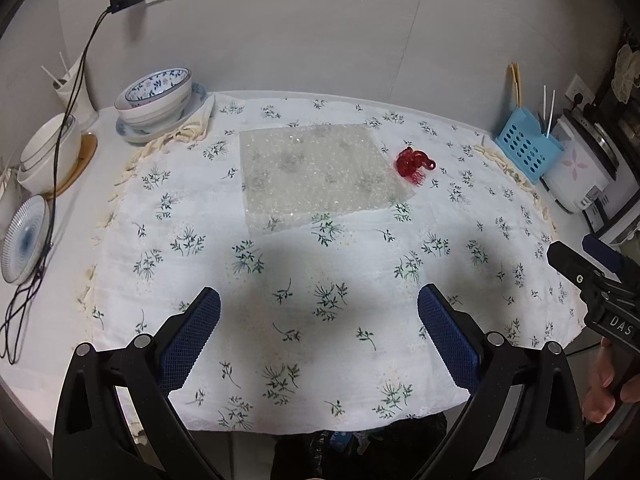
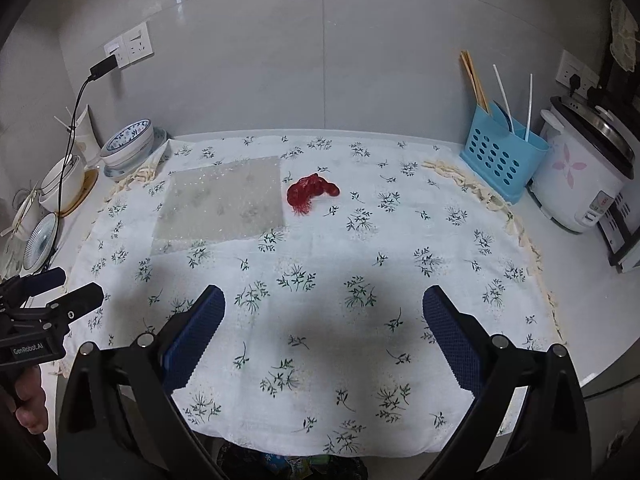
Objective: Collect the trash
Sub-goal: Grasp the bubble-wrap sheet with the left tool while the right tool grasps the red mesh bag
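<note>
White floral cloth covers the tabletop (image 2: pixel 568 352), where the red scrap (image 2: pixel 311 195) lies far ahead beside the bubble wrap (image 2: pixel 224 204), slightly left of the right hand-held gripper (image 2: pixel 324 308) and nearer it than the left hand-held gripper (image 1: pixel 319 306); both gape apart, empty.

We see a home kitchen — stacked bowls (image 1: pixel 156 98), a rice cooker (image 2: pixel 580 176), a chopstick caddy (image 2: pixel 502 158) by the floral tablecloth (image 2: pixel 320 280).

Red wad (image 2: pixel 310 194), green-sprigged white cloth (image 2: pixel 400 240)
</note>
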{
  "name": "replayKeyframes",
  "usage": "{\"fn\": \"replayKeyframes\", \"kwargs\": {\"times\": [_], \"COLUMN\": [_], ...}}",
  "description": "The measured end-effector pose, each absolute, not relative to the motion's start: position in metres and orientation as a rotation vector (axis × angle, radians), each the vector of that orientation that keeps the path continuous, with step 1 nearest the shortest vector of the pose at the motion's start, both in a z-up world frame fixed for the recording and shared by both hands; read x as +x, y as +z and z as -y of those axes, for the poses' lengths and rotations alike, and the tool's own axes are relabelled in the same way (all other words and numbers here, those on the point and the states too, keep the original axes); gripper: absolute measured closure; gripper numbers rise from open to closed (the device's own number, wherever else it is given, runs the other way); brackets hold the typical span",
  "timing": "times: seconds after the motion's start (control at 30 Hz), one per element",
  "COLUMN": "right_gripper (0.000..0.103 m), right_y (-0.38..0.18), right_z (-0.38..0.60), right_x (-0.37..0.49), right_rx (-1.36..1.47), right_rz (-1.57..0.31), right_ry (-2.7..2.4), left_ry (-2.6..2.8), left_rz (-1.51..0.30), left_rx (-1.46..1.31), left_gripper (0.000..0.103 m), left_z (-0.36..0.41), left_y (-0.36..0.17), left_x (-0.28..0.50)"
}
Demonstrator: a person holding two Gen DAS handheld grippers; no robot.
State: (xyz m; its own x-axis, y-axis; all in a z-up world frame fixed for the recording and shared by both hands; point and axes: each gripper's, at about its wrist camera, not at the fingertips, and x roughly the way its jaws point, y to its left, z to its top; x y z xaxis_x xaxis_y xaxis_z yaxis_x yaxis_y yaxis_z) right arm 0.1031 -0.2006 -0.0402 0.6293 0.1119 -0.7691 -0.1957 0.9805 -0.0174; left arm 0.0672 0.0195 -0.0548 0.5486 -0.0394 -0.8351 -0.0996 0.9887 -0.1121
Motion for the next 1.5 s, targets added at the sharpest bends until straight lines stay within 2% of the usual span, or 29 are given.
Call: {"fn": "replayKeyframes", "kwargs": {"times": [0.43,0.83,0.93,1.3,1.37,1.43,1.5], "right_gripper": [0.008,0.009,0.013,0.038,0.041,0.047,0.056], "right_y": [-0.066,-0.114,-0.129,-0.17,-0.173,-0.175,-0.175], "right_z": [0.188,0.172,0.158,0.131,0.128,0.125,0.123], "right_x": [0.183,0.266,0.29,0.351,0.355,0.358,0.36], "right_rx": [-0.109,-0.098,-0.109,-0.132,-0.135,-0.149,-0.152], "right_rz": [-0.917,-0.997,-1.025,-1.123,-1.128,-1.131,-1.135], "right_ry": [0.13,0.13,0.14,0.134,0.131,0.123,0.121], "left_ry": [0.026,0.053,0.062,0.084,0.086,0.085,0.084], "left_rz": [-1.046,-1.131,-1.151,-1.205,-1.211,-1.233,-1.234], "left_rx": [-0.143,-0.145,-0.143,-0.129,-0.126,-0.127,-0.117], "left_gripper": [0.006,0.006,0.006,0.006,0.009,0.016,0.02], "left_z": [-0.051,-0.08,-0.085,-0.091,-0.09,-0.089,-0.086], "left_y": [-0.079,-0.135,-0.147,-0.174,-0.176,-0.179,-0.178], "left_x": [0.145,0.221,0.241,0.289,0.293,0.297,0.3]}}
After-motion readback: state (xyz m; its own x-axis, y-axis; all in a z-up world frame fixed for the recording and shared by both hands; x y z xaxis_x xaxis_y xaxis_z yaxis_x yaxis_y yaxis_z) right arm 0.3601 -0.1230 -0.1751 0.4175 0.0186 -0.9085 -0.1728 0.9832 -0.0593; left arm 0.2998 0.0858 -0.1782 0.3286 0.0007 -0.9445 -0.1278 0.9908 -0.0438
